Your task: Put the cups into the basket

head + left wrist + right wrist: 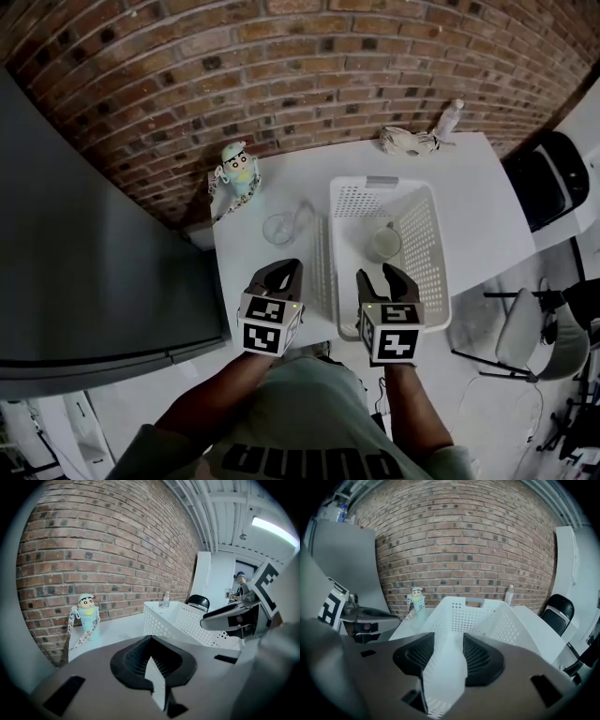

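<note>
Cups: one clear cup (278, 228) out on the table (469, 187), one pale cup (384, 243) already inside the basket (427, 234).

The white table sits against a brick wall (281, 66). The white perforated basket stands right of centre on it, with its long axis running from the person toward the wall.

The right gripper (378, 274) is at the basket's near end. Its jaws stand about half apart and are clamped on the near rim, and the right gripper view shows the mesh wall filling the gap between the pads. The left gripper (284, 269) hovers over the table's near edge, just left of the basket. Its jaws are closed together at the tips and hold nothing.

A toy figure bottle (234, 173) stands at the back left, near the wall.

The clear cup lies straight ahead of the left gripper's jaws, between them and the toy bottle and just beside the basket's left wall. The left gripper is plainly the nearer one. The right has the basket rim in hand and the basket wall between it and the cup. The glass is faint in the head view, but it looks upright, mouth up, long axis vertical. A side-on pinch across the rim or body seems the likely fit.

The pale cup stands upright mid-basket, mouth up, clear of both walls. Judged progress: half done, one cup still to go.
</note>
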{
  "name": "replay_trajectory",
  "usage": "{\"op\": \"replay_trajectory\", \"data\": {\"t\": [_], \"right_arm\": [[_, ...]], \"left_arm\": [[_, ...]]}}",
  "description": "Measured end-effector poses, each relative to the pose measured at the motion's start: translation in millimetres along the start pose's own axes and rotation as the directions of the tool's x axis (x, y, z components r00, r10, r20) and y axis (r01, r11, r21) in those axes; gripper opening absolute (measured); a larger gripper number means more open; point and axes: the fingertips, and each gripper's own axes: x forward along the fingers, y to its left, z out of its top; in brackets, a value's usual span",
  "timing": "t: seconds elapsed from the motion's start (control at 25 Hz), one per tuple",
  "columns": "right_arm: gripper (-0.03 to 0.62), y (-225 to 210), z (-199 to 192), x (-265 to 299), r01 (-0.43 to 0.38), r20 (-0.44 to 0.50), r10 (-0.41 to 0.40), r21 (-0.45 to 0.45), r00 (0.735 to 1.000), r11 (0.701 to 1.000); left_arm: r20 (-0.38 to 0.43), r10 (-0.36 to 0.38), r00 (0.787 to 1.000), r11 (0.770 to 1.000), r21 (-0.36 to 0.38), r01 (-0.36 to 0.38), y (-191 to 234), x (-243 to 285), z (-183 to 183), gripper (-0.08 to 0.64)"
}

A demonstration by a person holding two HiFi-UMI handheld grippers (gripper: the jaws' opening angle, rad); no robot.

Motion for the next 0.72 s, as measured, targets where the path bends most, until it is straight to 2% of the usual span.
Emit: {"op": "replay_trajectory", "data": {"t": [0.16,0.24,0.4,0.72], "right_arm": [[0.065,30.2,6.0,-21.2,-0.013,0.058,0.014,-0.01,0.998,1.0],[0.029,46.1,8.3,-28.1,-0.032,0.082,0.034,-0.017,0.996,0.999],[0.015,83.1,9.6,-32.8,-0.097,0.104,0.102,-0.047,0.989,0.994],[0.014,146.8,3.3,-21.2,-0.205,0.09,0.217,-0.13,0.972,0.97]], "left_arm": [[0.017,0.003,1.0,1.0,-0.007,-0.003,5.5,-20.3,-5.3,0.006],[0.025,0.012,1.0,1.0,-0.009,-0.011,9.7,-31.1,-8.8,0.006],[0.039,0.043,0.998,0.999,-0.009,-0.043,21.9,-54.3,-16.3,0.006],[0.068,0.139,0.988,0.989,-0.058,-0.136,56.4,-97.7,-29.1,0.005]]}}
